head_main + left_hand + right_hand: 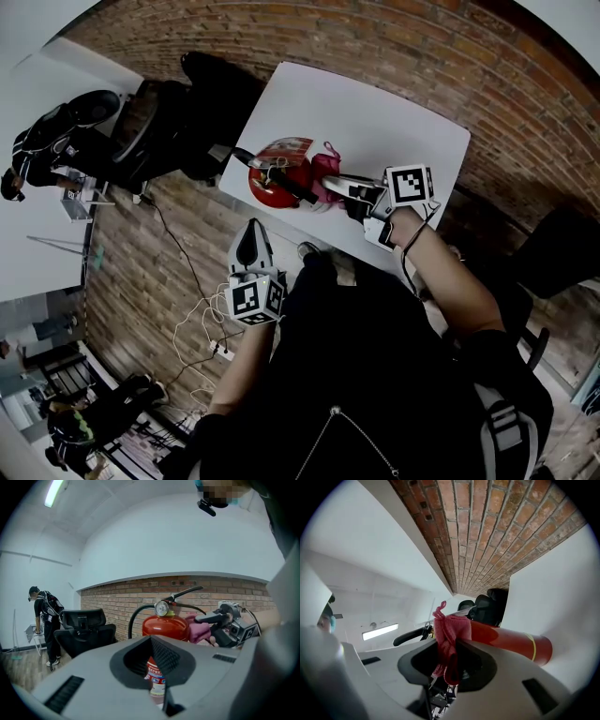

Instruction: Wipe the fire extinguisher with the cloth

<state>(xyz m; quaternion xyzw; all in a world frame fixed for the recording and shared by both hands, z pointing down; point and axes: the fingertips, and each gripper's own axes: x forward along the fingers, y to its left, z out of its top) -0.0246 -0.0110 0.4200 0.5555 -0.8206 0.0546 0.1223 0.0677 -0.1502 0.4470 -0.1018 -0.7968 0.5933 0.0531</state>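
Note:
A red fire extinguisher (270, 180) stands upright near the front edge of the white table (394, 122). My right gripper (339, 184) is shut on a pink cloth (323, 172) and presses it to the extinguisher's right side, near the top. The right gripper view shows the cloth (450, 634) pinched between the jaws of that gripper (450, 665), lying against the red cylinder (511, 641). My left gripper (251, 234) hangs below the table edge, apart from the extinguisher, shut and holding nothing. Over its jaws (152, 667) I see the extinguisher (164, 626), the cloth (199, 630) and the right gripper (220, 620).
A black office chair (159, 122) stands left of the table, another (553, 248) at the right. A person in dark clothes (44, 616) stands farther left. Cables and a power strip (214, 345) lie on the floor by my feet. A brick wall (117, 602) is behind.

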